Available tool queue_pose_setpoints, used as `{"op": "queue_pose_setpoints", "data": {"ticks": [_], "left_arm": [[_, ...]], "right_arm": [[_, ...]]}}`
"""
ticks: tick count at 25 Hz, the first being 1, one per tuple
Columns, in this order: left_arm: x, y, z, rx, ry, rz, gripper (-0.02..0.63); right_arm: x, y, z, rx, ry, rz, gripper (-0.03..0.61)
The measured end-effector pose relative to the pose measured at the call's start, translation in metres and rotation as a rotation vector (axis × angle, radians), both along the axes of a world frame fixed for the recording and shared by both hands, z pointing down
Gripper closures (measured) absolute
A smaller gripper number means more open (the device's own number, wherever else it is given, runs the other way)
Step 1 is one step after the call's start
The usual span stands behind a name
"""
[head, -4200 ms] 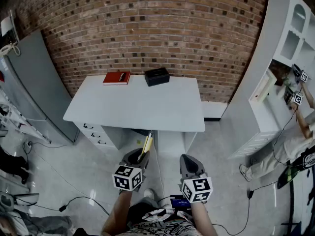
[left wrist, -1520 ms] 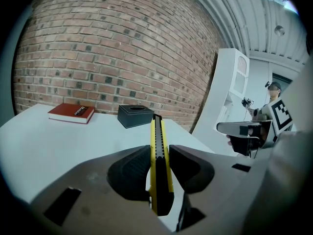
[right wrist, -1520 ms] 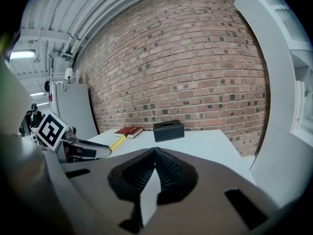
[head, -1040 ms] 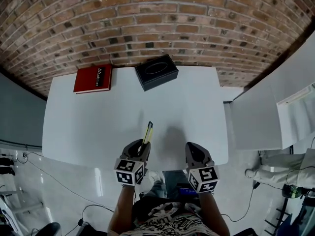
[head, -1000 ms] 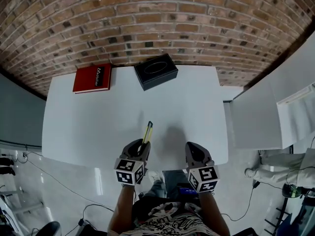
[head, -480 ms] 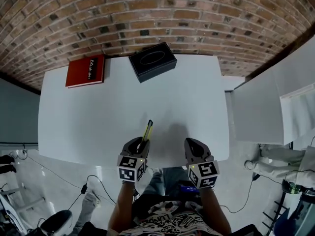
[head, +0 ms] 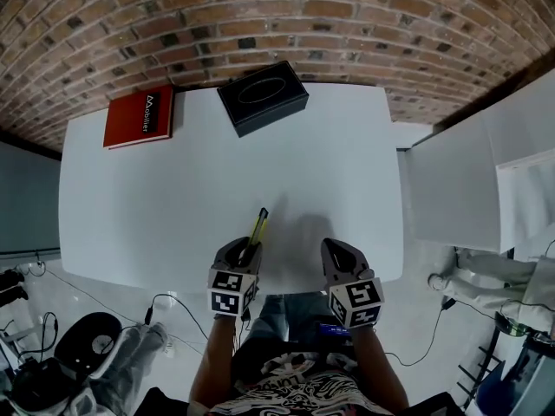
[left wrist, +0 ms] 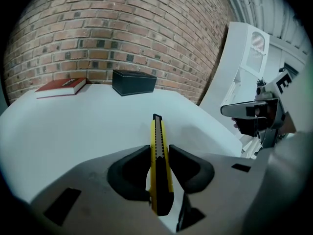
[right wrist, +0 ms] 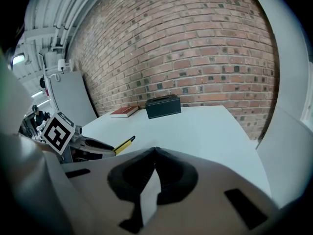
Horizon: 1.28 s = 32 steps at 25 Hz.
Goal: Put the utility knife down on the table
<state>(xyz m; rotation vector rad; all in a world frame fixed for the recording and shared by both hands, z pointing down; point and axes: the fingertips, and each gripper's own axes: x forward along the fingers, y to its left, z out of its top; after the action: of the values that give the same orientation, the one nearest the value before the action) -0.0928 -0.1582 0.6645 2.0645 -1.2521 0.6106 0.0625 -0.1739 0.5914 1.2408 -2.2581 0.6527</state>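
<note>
A yellow and black utility knife [head: 257, 229] [left wrist: 159, 153] [right wrist: 123, 144] sticks forward out of my left gripper [head: 245, 251] [left wrist: 159, 153], whose jaws are shut on its handle. The knife hovers over the near edge of the white table [head: 173, 198] [left wrist: 58, 131] [right wrist: 210, 126], pointing toward the brick wall. My right gripper [head: 334, 251] [right wrist: 155, 153] hangs beside it at the same near edge, jaws shut together with nothing between them.
A red book [head: 139, 116] [left wrist: 61, 86] [right wrist: 124, 111] lies at the table's far left. A black box [head: 262, 96] [left wrist: 134, 82] [right wrist: 163, 105] sits at the far middle by the brick wall. A white cabinet [head: 460, 180] [left wrist: 244, 72] stands to the right.
The head view has drifted forward over the table, so the book and box sit higher in view. Both grippers keep their hold and place near the front edge.
</note>
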Motion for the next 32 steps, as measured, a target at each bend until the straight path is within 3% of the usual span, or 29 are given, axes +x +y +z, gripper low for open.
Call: {"op": "queue_pose_setpoints", "data": {"ticks": [5,15,32], "left_arm": [[0.006,-0.003,0.015,-0.025,-0.037,0.017,0.489],[0.018,-0.007,0.033,-0.061,-0.063,0.015,0.489],[0.02,-0.011,0.035,-0.051,-0.092,0.035,0.489]], "right_arm": [[0.007,-0.006,0.009,-0.046,-0.058,0.043,0.578],[0.025,-0.016,0.015,-0.07,-0.047,0.052,0.578],[0.036,-0.011,0.0,-0.021,-0.04,0.088,0.578]]}}
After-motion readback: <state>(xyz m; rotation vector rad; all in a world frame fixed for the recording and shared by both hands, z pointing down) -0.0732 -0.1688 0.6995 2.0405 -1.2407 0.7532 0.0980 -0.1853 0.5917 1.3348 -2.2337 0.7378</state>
